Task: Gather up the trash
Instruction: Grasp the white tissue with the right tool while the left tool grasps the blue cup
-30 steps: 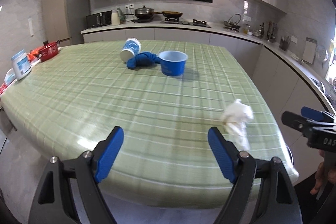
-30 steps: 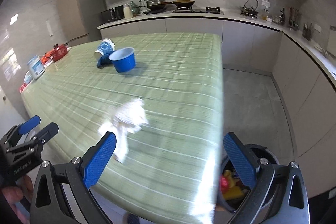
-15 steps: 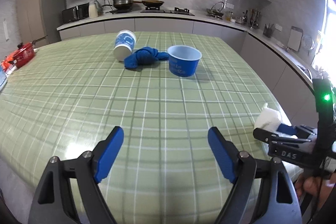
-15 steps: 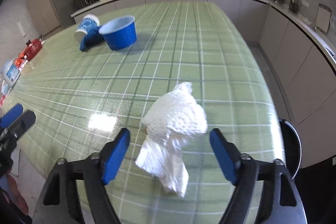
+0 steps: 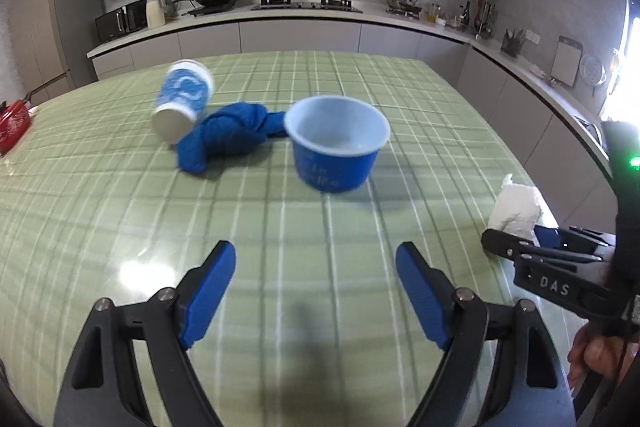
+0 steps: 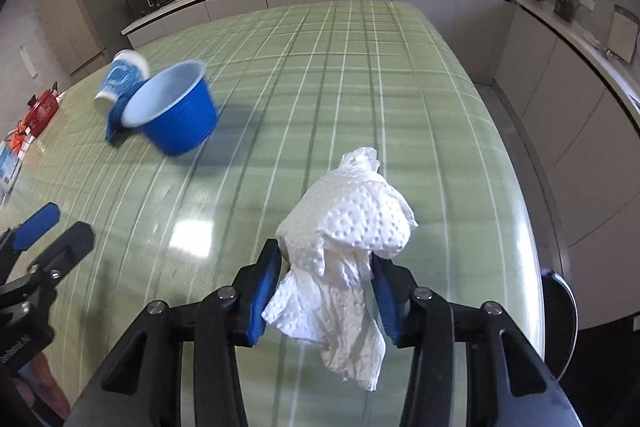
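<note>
My right gripper (image 6: 326, 263) is shut on a crumpled white paper towel (image 6: 352, 223) near the table's right edge; the towel also shows in the left wrist view (image 5: 516, 207). My left gripper (image 5: 316, 267) is open and empty above the green checked table (image 5: 120, 211). Ahead of it stand a blue bowl (image 5: 336, 143), a blue cloth (image 5: 228, 139) and a tipped blue-and-white cup (image 5: 182, 99). The bowl (image 6: 176, 115) and cup (image 6: 120, 77) show at left in the right wrist view.
A black trash bin (image 6: 560, 315) stands on the floor past the table's right edge. A red pot (image 5: 12, 127) sits at the table's far left. Kitchen counters run along the back and right walls.
My right gripper moved onto the paper towel and closed on it. My left gripper moved forward over the table toward the bowl and stayed open.
</note>
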A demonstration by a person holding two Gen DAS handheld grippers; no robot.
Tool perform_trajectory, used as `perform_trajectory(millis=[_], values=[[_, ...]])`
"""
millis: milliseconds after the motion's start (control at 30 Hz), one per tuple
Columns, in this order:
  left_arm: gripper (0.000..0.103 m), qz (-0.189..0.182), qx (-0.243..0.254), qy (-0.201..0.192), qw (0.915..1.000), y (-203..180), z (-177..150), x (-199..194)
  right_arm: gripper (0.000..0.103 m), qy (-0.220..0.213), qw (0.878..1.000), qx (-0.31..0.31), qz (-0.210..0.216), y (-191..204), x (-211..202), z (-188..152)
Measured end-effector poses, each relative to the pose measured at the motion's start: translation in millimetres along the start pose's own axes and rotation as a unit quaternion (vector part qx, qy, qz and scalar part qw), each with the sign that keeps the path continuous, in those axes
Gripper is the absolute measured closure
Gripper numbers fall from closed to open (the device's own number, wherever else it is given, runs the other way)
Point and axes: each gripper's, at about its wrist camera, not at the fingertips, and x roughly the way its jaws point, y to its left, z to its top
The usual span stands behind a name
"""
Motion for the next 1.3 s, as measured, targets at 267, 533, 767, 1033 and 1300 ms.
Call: perform_trajectory(millis=[267, 533, 767, 1033, 1300], values=[[0.02, 0.01, -0.004, 0.003, 0.9999, -28, 34, 44, 0.058, 0.009, 1.0, -0.018, 0.021, -14, 30, 48], [0.023, 0.031, -0.028, 0.014, 0.999, -30, 51, 69, 0.036, 0.012, 0.999, -0.025, 0.036, -23, 51, 82], [0.028, 0.038, -0.04, 0.01, 0.9984, -32, 49, 67, 0.067, 0.009, 0.998, -0.041, 0.046, -25, 60, 99], [0.028, 0.03, -0.012, -0.013, 0.9994, -48, 47, 37, 0.069, -0.006, 0.998, -0.03, 0.054, -36, 43, 97], [0.028, -0.003, 0.011, -0.031, 0.9995, -63, 34, -6, 0.069, -0.034, 0.999, -0.002, 0.036, -48, -7, 68]])
